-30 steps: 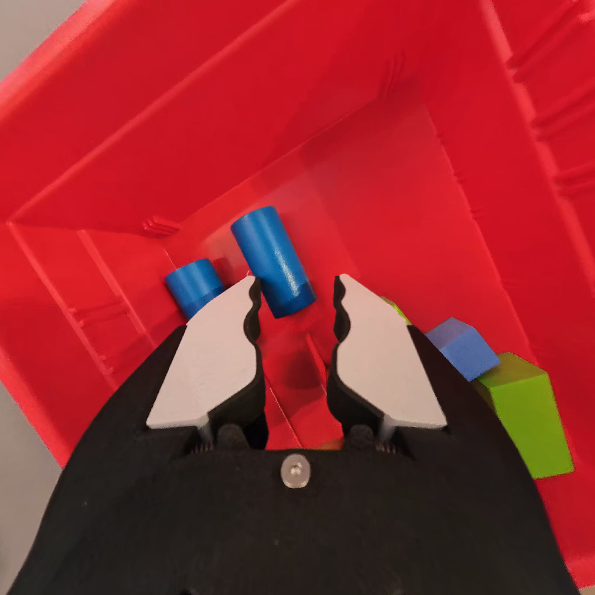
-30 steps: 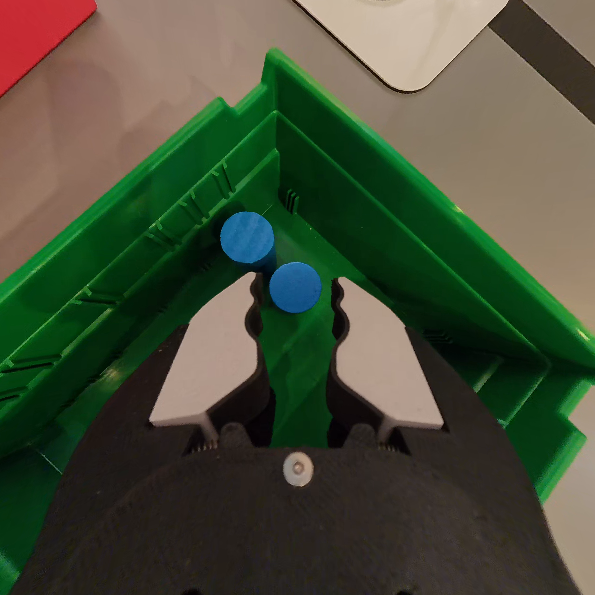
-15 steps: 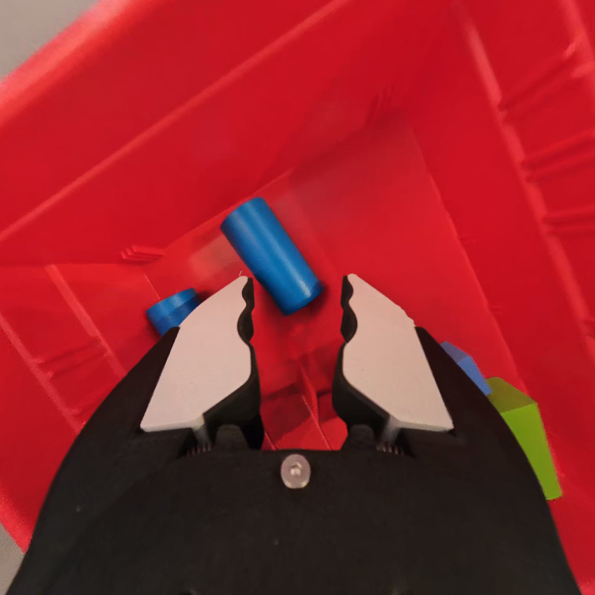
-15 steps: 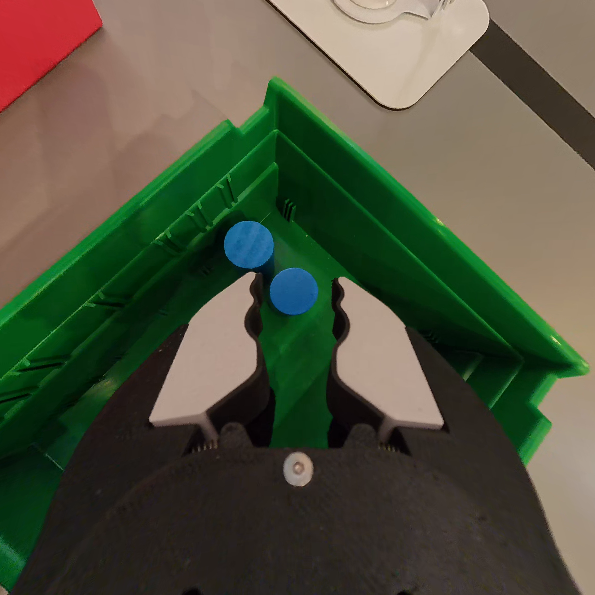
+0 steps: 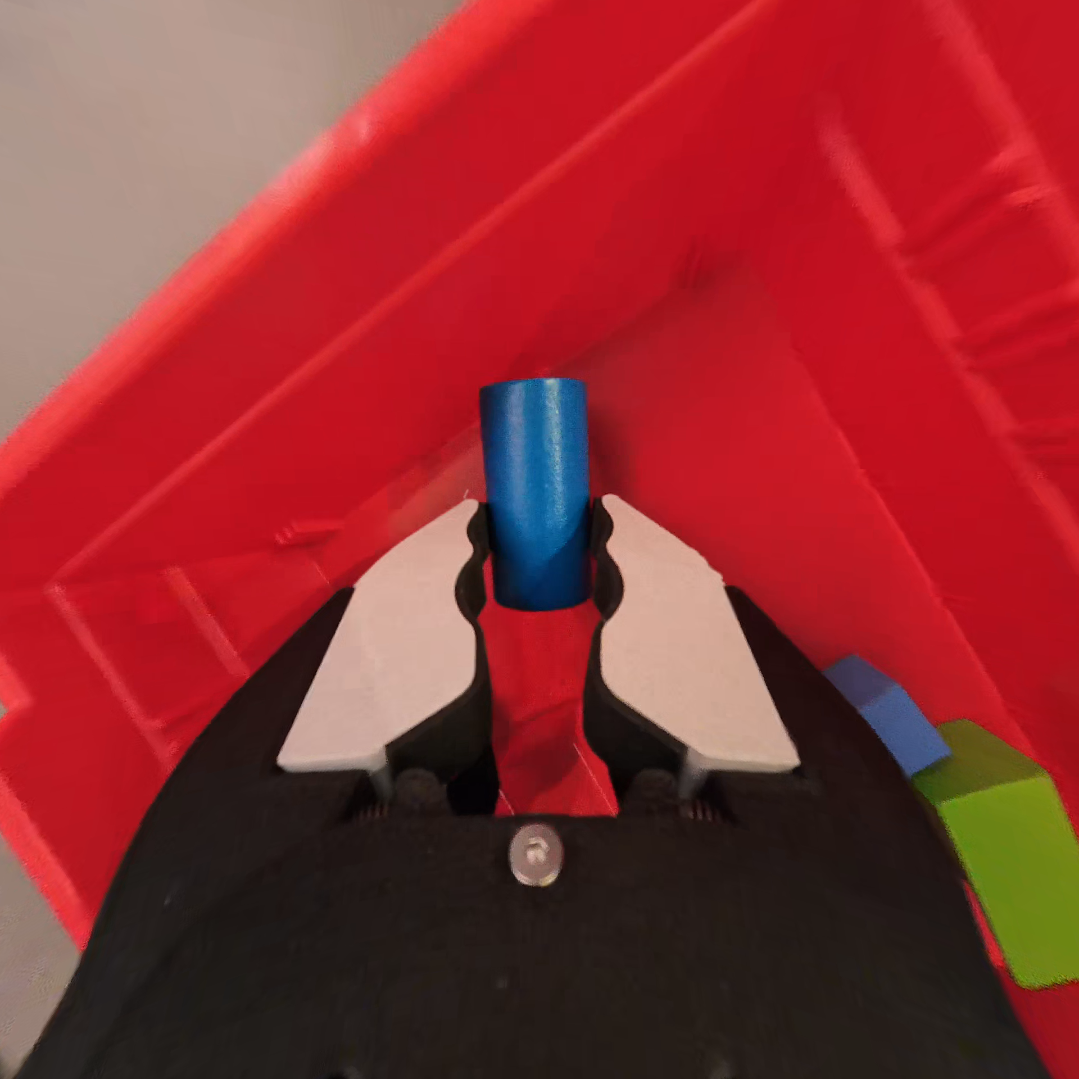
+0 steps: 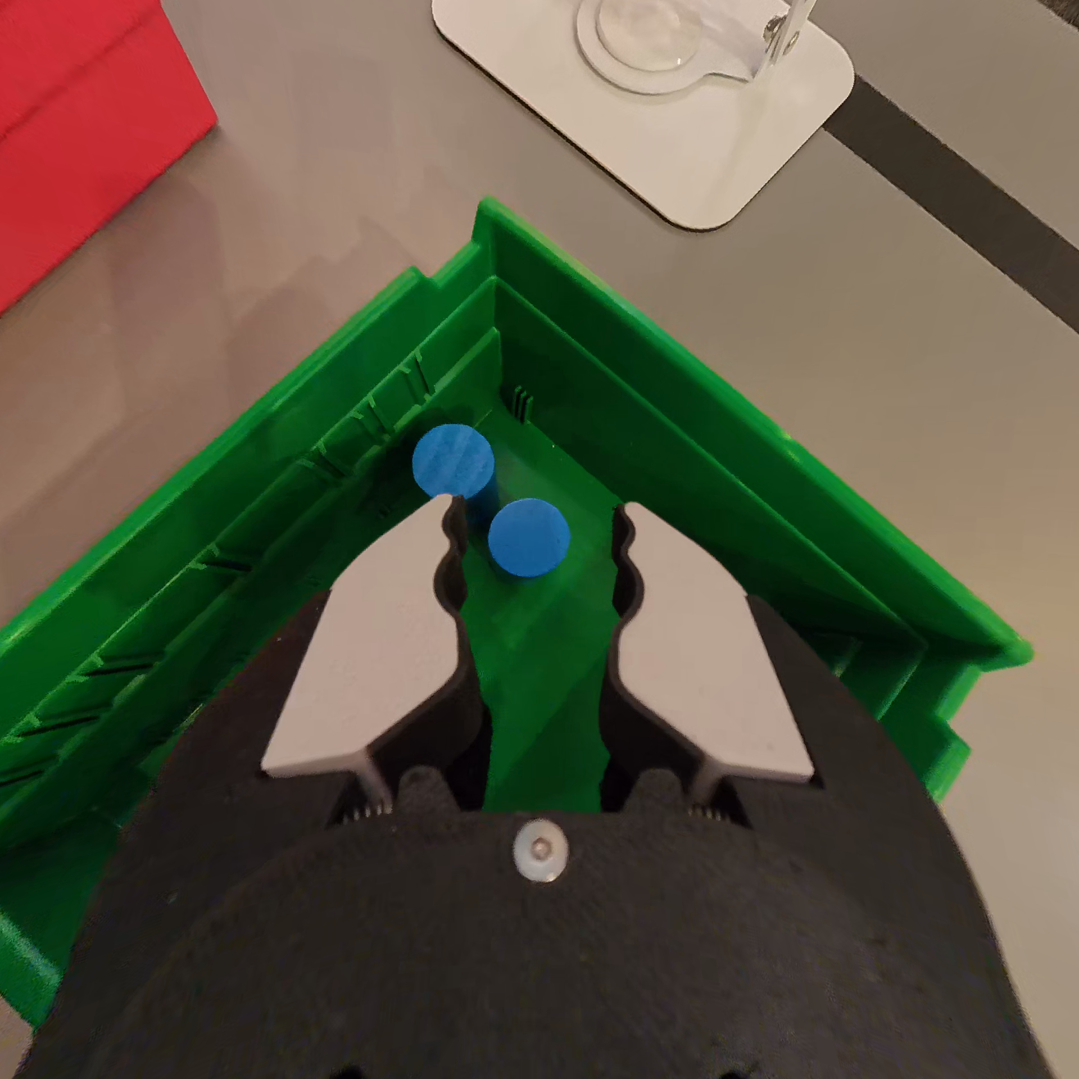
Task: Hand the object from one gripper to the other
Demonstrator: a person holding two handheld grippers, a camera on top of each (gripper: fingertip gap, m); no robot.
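Observation:
In the left wrist view my left gripper [image 5: 537, 543] is shut on a blue cylinder [image 5: 534, 484], which sticks forward past the fingertips, inside a red bin [image 5: 730, 292]. In the right wrist view my right gripper [image 6: 534, 508] is open and empty above a green bin [image 6: 671, 420]. Two blue cylinders stand upright on the green bin's floor: one [image 6: 528, 537] lies below and between the fingertips, the other [image 6: 452, 461] stands by the bin's left wall, just beyond the left fingertip.
A blue block [image 5: 887, 724] and a green block [image 5: 1016, 841] lie in the red bin at the right. The red bin's corner [image 6: 87, 128] shows at top left of the right wrist view. A white pad [image 6: 671, 117] with a clear round base sits on the grey table beyond the green bin. One gripper's finger ends stand about 40 cm off the other's. The green block [image 5: 1016, 841] sits 15 cm or so from the ends of my left fingers.
My left gripper closed on the long blue cylinder and now holds it pointing straight ahead; the short blue cylinder is out of view. My right gripper rose away from the green bin, still open.

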